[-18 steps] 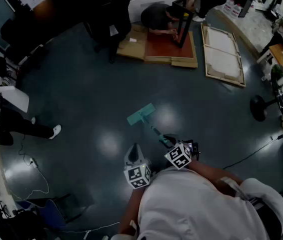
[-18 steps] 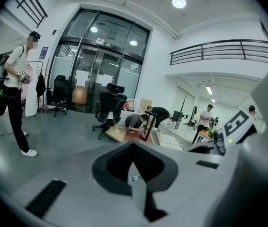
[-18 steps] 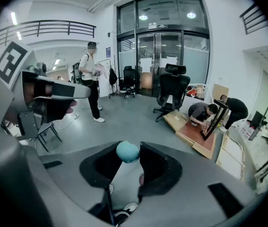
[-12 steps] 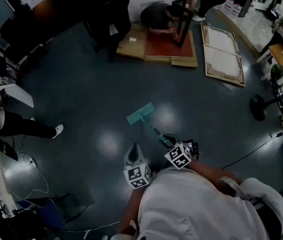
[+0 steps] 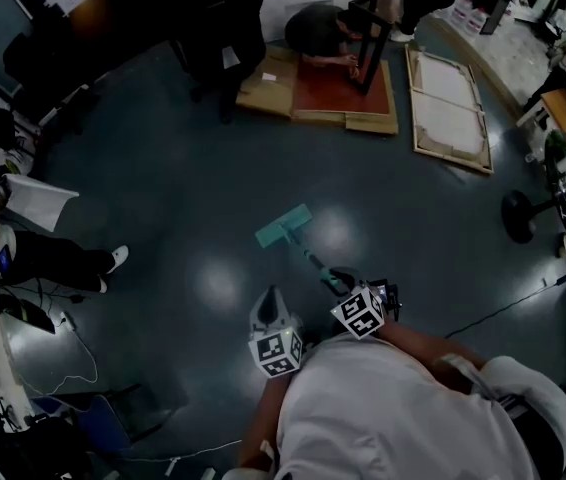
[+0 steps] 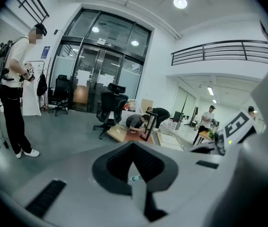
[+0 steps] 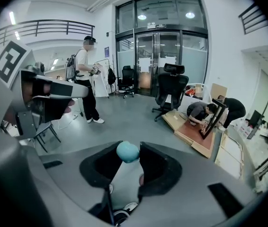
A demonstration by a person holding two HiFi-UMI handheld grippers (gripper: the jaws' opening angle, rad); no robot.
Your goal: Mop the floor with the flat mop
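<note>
The flat mop lies with its teal head (image 5: 283, 226) flat on the dark floor ahead of me. Its teal handle (image 5: 315, 265) slants back to my right gripper (image 5: 343, 282). That gripper (image 7: 127, 162) is shut on the handle's rounded teal end (image 7: 127, 152), which sits between the jaws. My left gripper (image 5: 268, 298) hangs beside it to the left, apart from the handle in the head view. In its own view the left gripper (image 6: 135, 174) has its jaws drawn together to a thin slit, and I see nothing firmly held there.
Two people work at a black frame on cardboard sheets (image 5: 338, 88) at the far side. Wooden panels (image 5: 448, 108) lie to the right, and a black round stand (image 5: 518, 213) is nearer. A standing person (image 5: 53, 258) and loose cables (image 5: 68, 328) are at the left. An office chair (image 7: 170, 91) stands ahead.
The mop and both grippers have hardly moved. The person at the left edge has shifted and turned the white sheet they hold.
</note>
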